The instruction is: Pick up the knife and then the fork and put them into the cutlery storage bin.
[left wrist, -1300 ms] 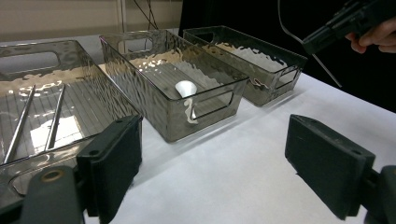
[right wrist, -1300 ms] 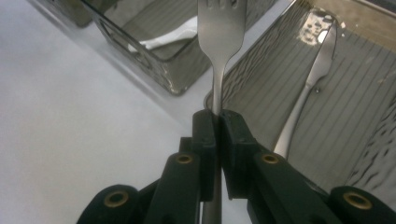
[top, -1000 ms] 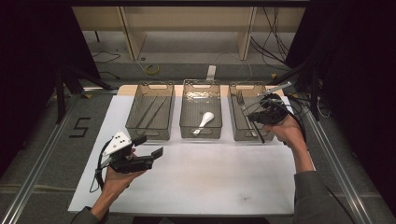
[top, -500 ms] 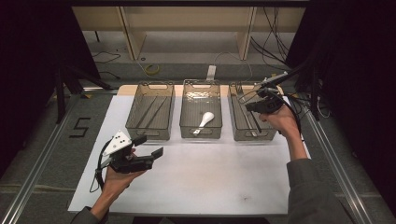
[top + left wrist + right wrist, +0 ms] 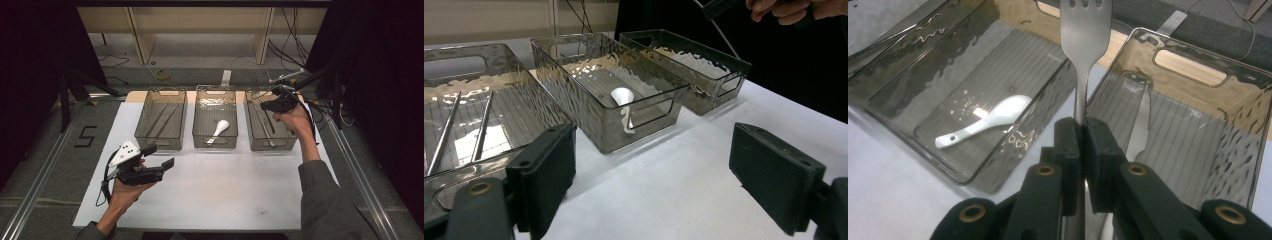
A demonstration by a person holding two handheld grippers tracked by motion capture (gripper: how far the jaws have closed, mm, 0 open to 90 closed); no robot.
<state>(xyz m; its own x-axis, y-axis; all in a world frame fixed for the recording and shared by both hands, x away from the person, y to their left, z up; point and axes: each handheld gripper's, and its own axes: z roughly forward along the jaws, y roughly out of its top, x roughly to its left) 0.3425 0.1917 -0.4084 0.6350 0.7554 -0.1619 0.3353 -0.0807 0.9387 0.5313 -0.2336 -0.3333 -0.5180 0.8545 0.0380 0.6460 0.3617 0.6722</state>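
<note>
Three smoky clear bins stand in a row on the white table [image 5: 225,195]. My right gripper [image 5: 268,103] [image 5: 1080,132] is shut on the handle of a metal fork [image 5: 258,89] [image 5: 1084,30], tines pointing away, above the far part of the right bin [image 5: 272,145] [image 5: 1248,150]. A knife [image 5: 1140,127] lies in that bin. The middle bin [image 5: 215,144] [image 5: 644,117] holds a white spoon [image 5: 220,127] [image 5: 621,95] [image 5: 983,122]. Two metal chopsticks [image 5: 162,119] [image 5: 481,125] lie in the left bin [image 5: 158,144]. My left gripper [image 5: 160,156] [image 5: 654,170] is open and holds nothing, low over the table in front of the left bin.
Wooden shelving [image 5: 200,20] and loose cables [image 5: 162,75] lie beyond the table's far edge. Metal rails [image 5: 360,180] run along both sides. A floor mark "5" [image 5: 86,136] sits at the left. Bare white table stretches in front of the bins.
My right gripper has carried the fork away from me toward the far end of the right bin, slightly higher. The left gripper has stayed put.
</note>
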